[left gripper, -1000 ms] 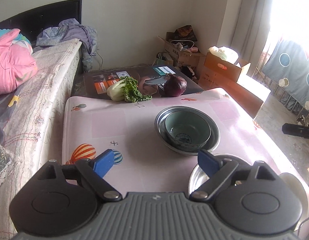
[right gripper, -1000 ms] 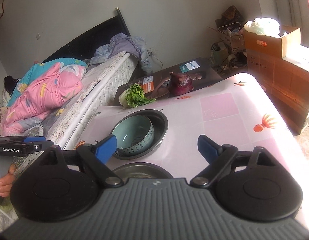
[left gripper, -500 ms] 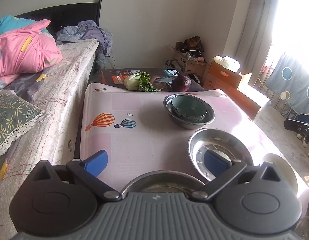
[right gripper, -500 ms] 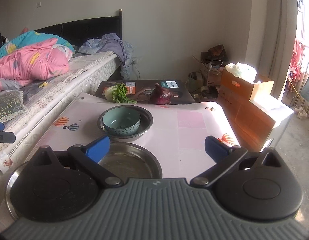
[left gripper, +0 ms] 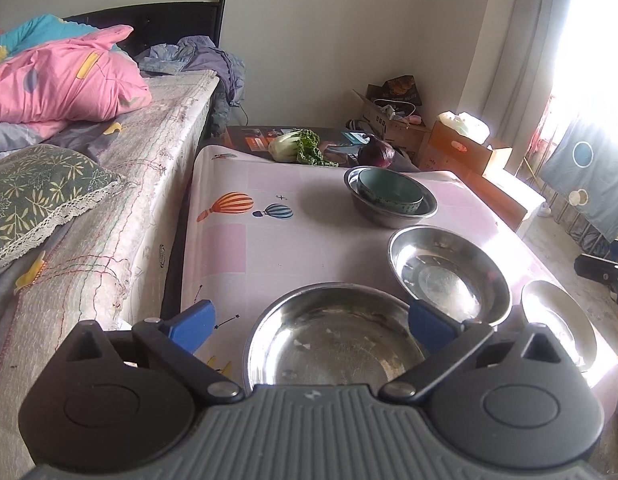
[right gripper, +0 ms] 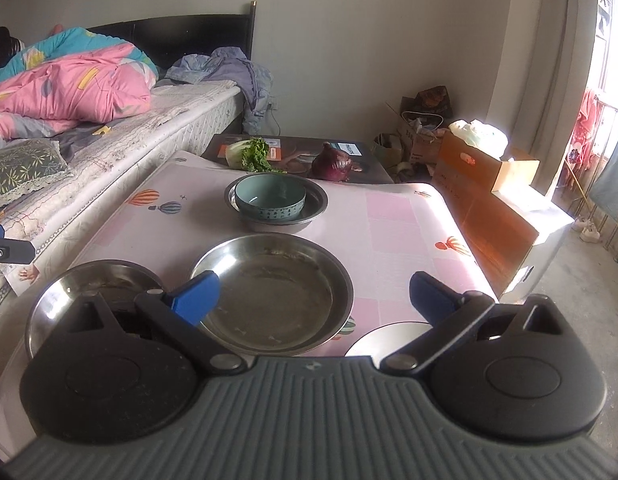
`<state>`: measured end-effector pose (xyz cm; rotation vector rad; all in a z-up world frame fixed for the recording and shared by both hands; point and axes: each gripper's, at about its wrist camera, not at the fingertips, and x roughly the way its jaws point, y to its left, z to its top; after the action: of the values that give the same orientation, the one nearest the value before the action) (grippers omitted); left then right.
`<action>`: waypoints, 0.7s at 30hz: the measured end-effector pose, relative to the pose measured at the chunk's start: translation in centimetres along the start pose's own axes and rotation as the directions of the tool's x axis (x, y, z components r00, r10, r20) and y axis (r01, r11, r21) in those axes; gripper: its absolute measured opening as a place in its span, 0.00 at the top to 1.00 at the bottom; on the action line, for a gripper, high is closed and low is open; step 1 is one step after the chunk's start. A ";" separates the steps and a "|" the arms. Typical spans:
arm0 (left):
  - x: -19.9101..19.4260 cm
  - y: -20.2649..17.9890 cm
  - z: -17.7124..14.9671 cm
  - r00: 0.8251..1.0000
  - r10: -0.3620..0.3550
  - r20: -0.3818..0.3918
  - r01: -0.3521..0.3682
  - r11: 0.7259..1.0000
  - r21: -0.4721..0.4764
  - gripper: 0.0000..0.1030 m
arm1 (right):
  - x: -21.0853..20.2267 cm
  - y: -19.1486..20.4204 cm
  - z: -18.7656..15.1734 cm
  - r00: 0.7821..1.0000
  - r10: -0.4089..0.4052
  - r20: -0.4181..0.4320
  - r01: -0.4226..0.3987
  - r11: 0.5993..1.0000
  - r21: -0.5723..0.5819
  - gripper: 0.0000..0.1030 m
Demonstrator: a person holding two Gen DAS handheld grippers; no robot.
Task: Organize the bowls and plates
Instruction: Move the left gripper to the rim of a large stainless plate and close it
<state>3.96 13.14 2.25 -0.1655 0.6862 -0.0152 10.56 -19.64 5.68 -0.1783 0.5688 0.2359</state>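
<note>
A teal ceramic bowl [left gripper: 390,192] sits inside a steel bowl [left gripper: 393,216] at the far middle of the pink table [left gripper: 245,240]; both also show in the right wrist view, the teal bowl [right gripper: 269,200] and the steel bowl [right gripper: 317,204]. Nearer lie a steel bowl [left gripper: 449,276] [right gripper: 269,292], another steel bowl [left gripper: 333,340] [right gripper: 89,284] and a steel plate [left gripper: 561,320] [right gripper: 385,342] at the front right corner. My left gripper [left gripper: 309,324] is open and empty above the near bowl. My right gripper [right gripper: 315,296] is open and empty above the front edge.
A leafy cabbage [left gripper: 297,148] and a red onion [left gripper: 376,152] lie on a dark box beyond the table. A bed [left gripper: 89,184] with pink bedding runs along the left side. Cardboard boxes [right gripper: 489,184] stand at the right.
Both grippers have pulled back and risen from the nested bowls toward the table's near edge, so the near bowls and the plate have come into view. Both stay open.
</note>
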 end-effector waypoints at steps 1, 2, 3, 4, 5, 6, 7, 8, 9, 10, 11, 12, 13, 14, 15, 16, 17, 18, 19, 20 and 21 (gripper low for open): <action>-0.1 0.0 -0.3 1.000 -0.003 0.000 0.003 1.000 0.002 0.00 | -0.4 0.1 -0.2 1.000 -0.001 0.021 0.001 1.000 0.003 0.01; -0.1 0.0 -0.7 1.000 -0.003 -0.001 0.003 1.000 0.005 0.00 | -0.8 0.2 -0.4 0.999 -0.004 0.040 0.004 1.000 0.004 0.01; -0.2 0.0 -1.0 1.000 -0.002 -0.004 0.002 1.000 0.006 0.00 | -1.1 0.3 -0.6 0.999 -0.006 0.051 0.006 1.000 0.006 0.01; -0.2 0.0 -1.3 1.000 -0.006 -0.011 0.006 1.000 0.008 0.00 | -1.3 0.5 -0.8 0.998 -0.007 0.058 0.007 1.000 0.007 0.01; -0.2 0.0 -1.8 1.000 -0.020 -0.016 0.020 1.000 0.014 0.00 | -1.6 0.8 -1.1 0.998 -0.001 0.061 0.000 1.000 0.005 0.01; -0.3 0.0 -2.2 0.999 -0.039 -0.016 0.039 0.999 0.020 0.00 | -1.7 1.1 -1.4 0.998 0.007 0.063 -0.007 1.000 0.004 0.01; -0.3 0.1 -2.8 0.998 -0.066 -0.020 0.067 0.997 0.026 0.00 | -1.9 1.5 -2.0 0.998 0.020 0.066 -0.021 1.000 0.010 0.01; -0.3 0.1 -3.2 0.996 -0.082 -0.024 0.082 0.996 0.029 0.00 | -2.0 1.9 -2.7 0.997 0.036 0.066 -0.038 0.999 0.023 0.01; -0.2 0.0 -3.7 0.995 -0.091 -0.031 0.092 0.995 0.030 0.00 | -1.9 2.1 -3.3 0.997 0.056 0.062 -0.058 0.997 0.041 0.01; 0.0 0.0 -4.1 0.995 -0.095 -0.042 0.097 0.995 0.033 0.00 | -1.6 2.3 -4.0 0.995 0.081 0.049 -0.085 0.994 0.067 0.01; 0.2 0.1 -4.5 0.994 -0.099 -0.054 0.101 0.994 0.037 0.00 | -1.2 2.5 -4.7 0.994 0.107 0.034 -0.110 0.989 0.095 0.01; 0.4 0.1 -4.9 0.993 -0.101 -0.064 0.104 0.994 0.043 0.00 | -0.8 2.6 -5.3 0.991 0.133 0.014 -0.134 0.983 0.127 0.01; 0.7 0.1 -5.2 0.992 -0.103 -0.073 0.107 0.993 0.051 0.00 | -0.3 2.5 -5.9 0.987 0.158 -0.003 -0.155 0.974 0.164 0.01; 0.9 0.2 -5.4 0.992 -0.104 -0.077 0.109 0.992 0.059 0.00 | 0.2 2.5 -6.4 0.983 0.182 -0.017 -0.175 0.964 0.201 0.01; 1.1 0.3 -5.5 0.992 -0.104 -0.077 0.110 0.991 0.071 0.00 | 0.6 2.6 -6.9 0.980 0.199 -0.024 -0.189 0.954 0.232 0.01; 1.3 0.3 -5.6 0.992 -0.098 -0.073 0.105 0.991 0.088 0.00 | 1.1 2.6 -7.3 0.976 0.214 -0.027 -0.200 0.945 0.260 0.01; 1.6 0.3 -5.7 0.994 -0.082 -0.066 0.089 0.990 0.108 0.00 | 1.6 2.6 -7.5 0.974 0.224 -0.030 -0.206 0.937 0.283 0.01; 1.8 0.3 -5.8 0.996 -0.069 -0.059 0.076 0.990 0.120 0.00 | 2.1 2.8 -7.7 0.973 0.229 -0.035 -0.208 0.931 0.300 0.01; 2.0 0.3 -5.9 0.997 -0.056 -0.054 0.063 0.989 0.132 0.00 | 2.8 3.0 -7.9 0.971 0.235 -0.043 -0.210 0.925 0.316 0.01; 2.3 0.4 -6.0 0.997 -0.049 -0.051 0.056 0.989 0.136 0.00 | 3.5 3.3 -8.2 0.969 0.243 -0.052 -0.213 0.921 0.327 0.01; 2.5 0.6 -6.0 0.998 -0.043 -0.049 0.049 0.989 0.136 0.00 | 4.0 3.6 -8.3 0.967 0.249 -0.060 -0.216 0.918 0.333 0.01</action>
<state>2.08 12.65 -4.02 -0.0485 0.7247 -0.1106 8.63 -17.40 -3.72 0.2005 0.7221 0.3626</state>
